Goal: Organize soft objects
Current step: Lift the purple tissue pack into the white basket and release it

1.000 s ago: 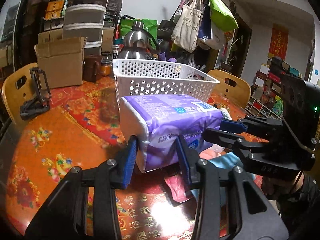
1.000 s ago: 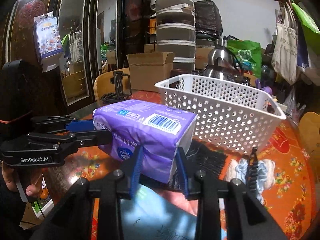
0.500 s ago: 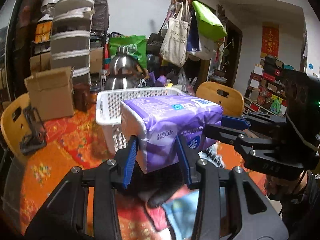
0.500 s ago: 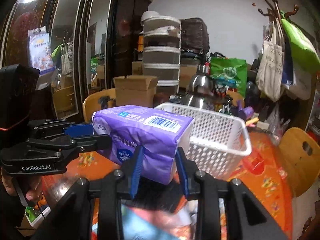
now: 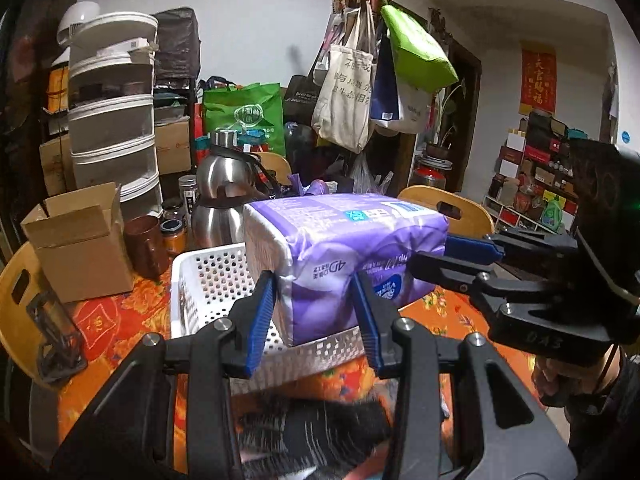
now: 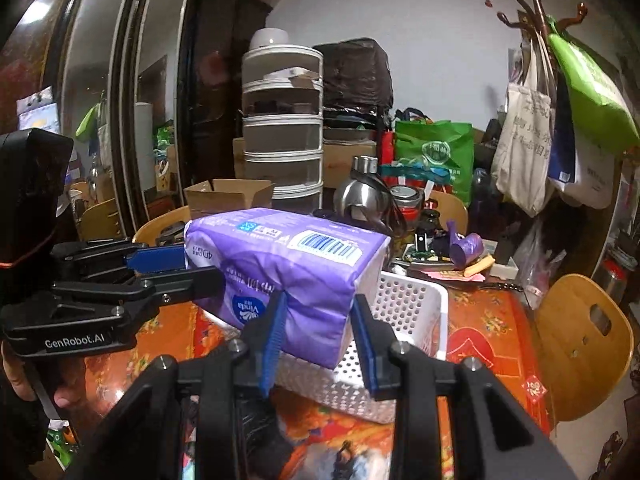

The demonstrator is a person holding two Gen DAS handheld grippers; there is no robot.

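A purple tissue pack (image 5: 344,256) is hanging in the air above a white perforated basket (image 5: 208,280), with the left tongs (image 5: 316,316) clamping one end and the right tongs (image 6: 318,332) clamping the other. The basket is sitting on a worktop (image 6: 492,328) covered in a red and orange floral cloth. Behind the basket, a steel kettle (image 5: 224,196), jars and a brown cardboard box (image 5: 80,248) are crowding the far side, and a tall stack of white drawers (image 5: 112,120) is standing beyond them. Dark striped fabric (image 5: 312,428) is lying blurred on the near worktop below the left tongs. The left wrist view is showing the basket's open inside to the left of the pack, and shelves of boxes at far right; the right wrist view alone is showing a dark glass-fronted cabinet (image 6: 120,100) at left, a wooden chair (image 6: 584,340) by the worktop's right edge, and a hand (image 6: 24,376) holding the left tongs. Bags are hanging from a coat rack (image 6: 536,4) above.
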